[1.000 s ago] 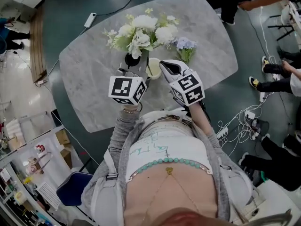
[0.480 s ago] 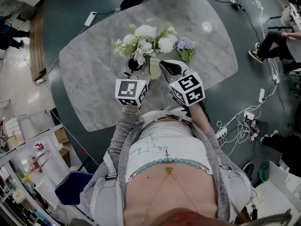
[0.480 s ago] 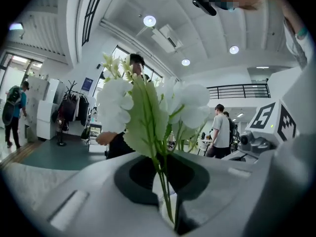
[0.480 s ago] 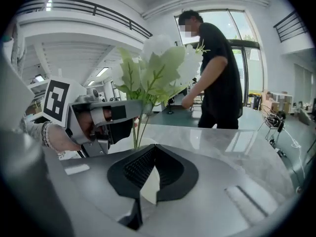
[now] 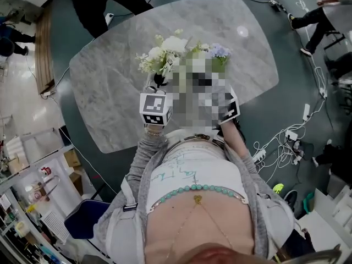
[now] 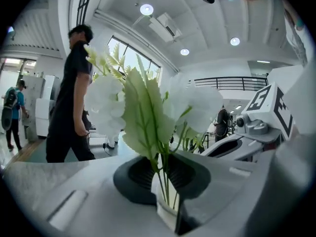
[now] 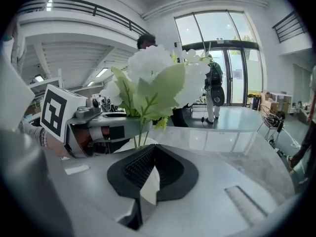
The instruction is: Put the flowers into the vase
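Left gripper: jaws pulled in narrow, pinching the thin green stems of the flowers between them. The pads are dark, ribbed and scooped out, rubbery looking, set into a smooth grey plastic body. There's a bit of white low in the gap under the stems. It could be the vase rim, but I can't say for sure from that side.

Right gripper: same kind of ribbed black pads, closed right down on a thin white wall, which is the vase. It's a smooth, matte, off-white thing, and the stems come up just behind the jaws.

The flowers are fake-looking: big puffy white blooms, broad pale green serrated leaves, and a bluish cluster at the right of the bunch. In the head view they sit over the middle of the table, a bit toward its near edge, between the two grippers and right above them. The tabletop is grey marble-pattern, glossy, with rounded corners. Mosaic covers the vase and most of the right gripper there, so only the left one's marker cube shows clearly.
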Action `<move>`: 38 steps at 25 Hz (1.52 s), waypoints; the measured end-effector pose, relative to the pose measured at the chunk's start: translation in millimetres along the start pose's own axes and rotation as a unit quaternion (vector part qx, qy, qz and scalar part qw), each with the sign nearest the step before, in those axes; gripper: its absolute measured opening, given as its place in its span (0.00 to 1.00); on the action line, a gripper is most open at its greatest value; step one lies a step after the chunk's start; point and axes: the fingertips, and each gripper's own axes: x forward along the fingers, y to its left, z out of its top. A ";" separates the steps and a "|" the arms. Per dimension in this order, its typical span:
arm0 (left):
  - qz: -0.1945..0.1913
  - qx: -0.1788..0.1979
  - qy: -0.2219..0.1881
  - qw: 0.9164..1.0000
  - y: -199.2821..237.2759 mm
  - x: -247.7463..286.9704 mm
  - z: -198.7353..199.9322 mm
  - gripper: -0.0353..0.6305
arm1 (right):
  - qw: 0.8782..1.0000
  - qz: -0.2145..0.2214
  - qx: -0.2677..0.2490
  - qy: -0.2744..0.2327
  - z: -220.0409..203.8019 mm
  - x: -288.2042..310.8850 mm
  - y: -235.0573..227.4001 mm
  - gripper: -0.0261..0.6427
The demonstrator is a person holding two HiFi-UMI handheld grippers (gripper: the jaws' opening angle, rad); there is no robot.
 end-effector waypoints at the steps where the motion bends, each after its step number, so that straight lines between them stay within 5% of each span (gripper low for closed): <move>1: -0.001 -0.002 0.004 1.000 -0.8 0.7 -2.6 0.12 | 1.000 0.000 0.000 0.000 -0.2 -0.3 -0.9 0.08; 13: -0.005 0.003 0.037 0.999 -7.9 1.1 -24.0 0.15 | 1.000 0.020 0.021 -0.007 -6.0 -9.3 -1.1 0.13; 20: -0.021 0.000 0.069 0.997 -13.5 -1.9 -25.3 0.25 | 0.999 0.012 0.033 -0.005 -10.0 -23.7 -9.3 0.14; 25: -0.025 0.001 0.111 0.993 -17.0 -4.2 -29.1 0.35 | 0.999 0.008 0.044 -0.008 -12.2 -38.4 -20.4 0.15; 38: -0.014 -0.031 0.197 0.980 -13.1 -27.5 -41.2 0.36 | 0.998 -0.012 0.064 -0.012 -20.5 -67.1 -41.8 0.15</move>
